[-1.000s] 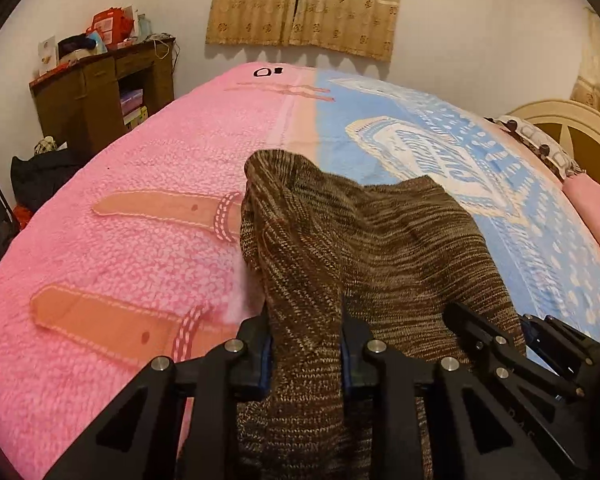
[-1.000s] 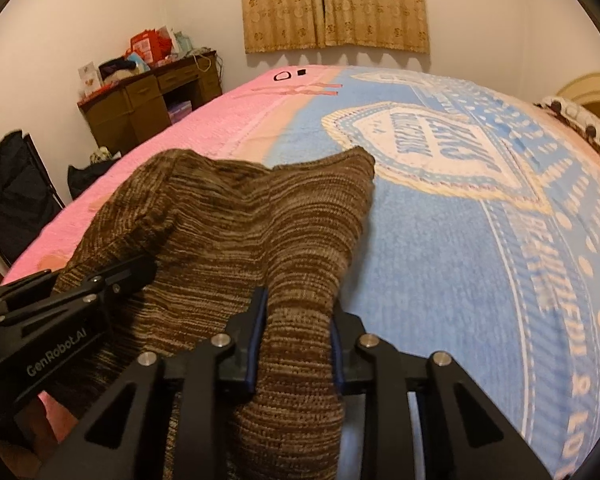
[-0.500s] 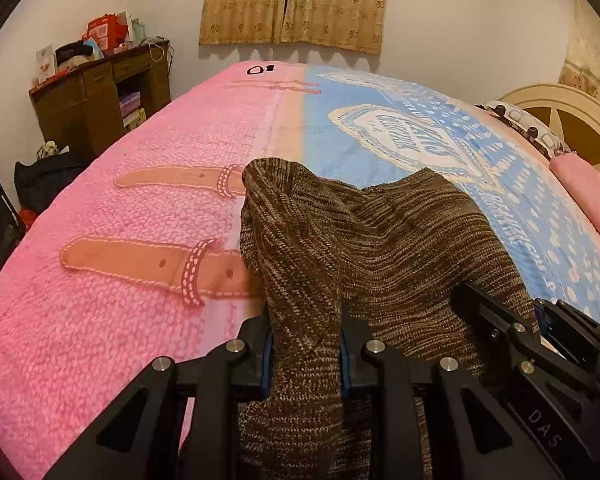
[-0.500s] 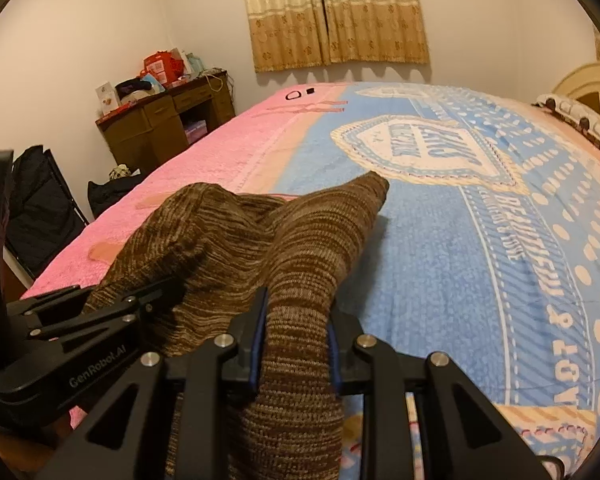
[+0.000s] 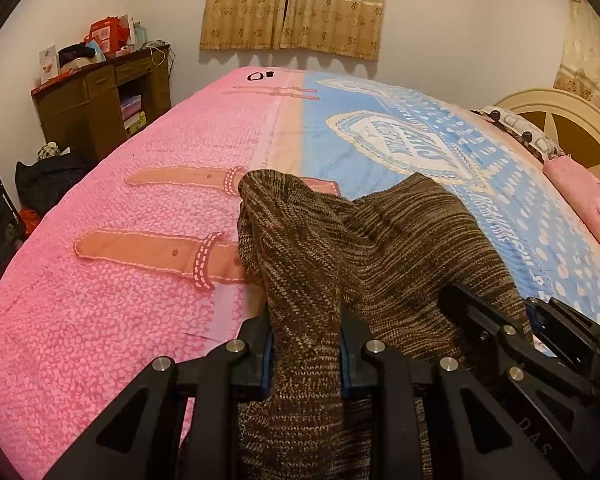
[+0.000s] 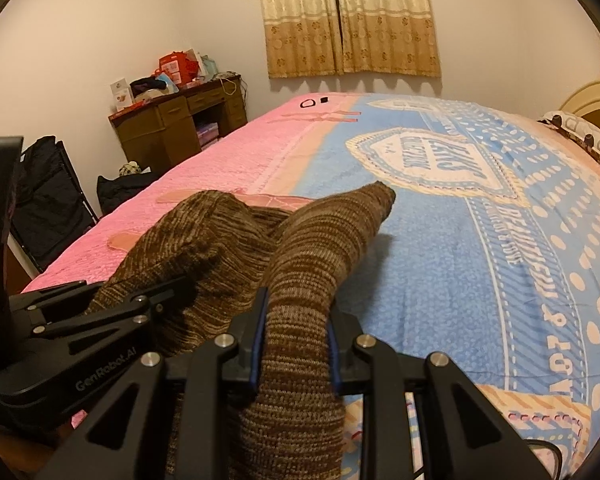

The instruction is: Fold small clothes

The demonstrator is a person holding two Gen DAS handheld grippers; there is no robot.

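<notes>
A brown striped knit garment (image 5: 400, 240) lies on the bed, its near edge lifted. My left gripper (image 5: 305, 344) is shut on a bunched fold at the garment's left side. My right gripper (image 6: 293, 338) is shut on another bunched fold of the same garment (image 6: 320, 240) at its right side. Each gripper shows in the other's view: the right gripper (image 5: 496, 320) at lower right in the left wrist view, the left gripper (image 6: 176, 284) at lower left in the right wrist view. The far corners of the garment rest on the blanket, with a pointed corner toward the blue half.
The bed's blanket is pink (image 5: 120, 280) on the left and blue (image 6: 480, 260) on the right. A wooden desk (image 5: 96, 100) with clutter stands at the far left wall, dark bags on the floor beside it. A headboard (image 5: 560, 128) and pillows are at the right. Curtains (image 6: 352, 16) hang behind.
Both grippers have drawn back toward the bed's near edge with the garment, so more blanket shows beyond it. Both grips are unchanged.
</notes>
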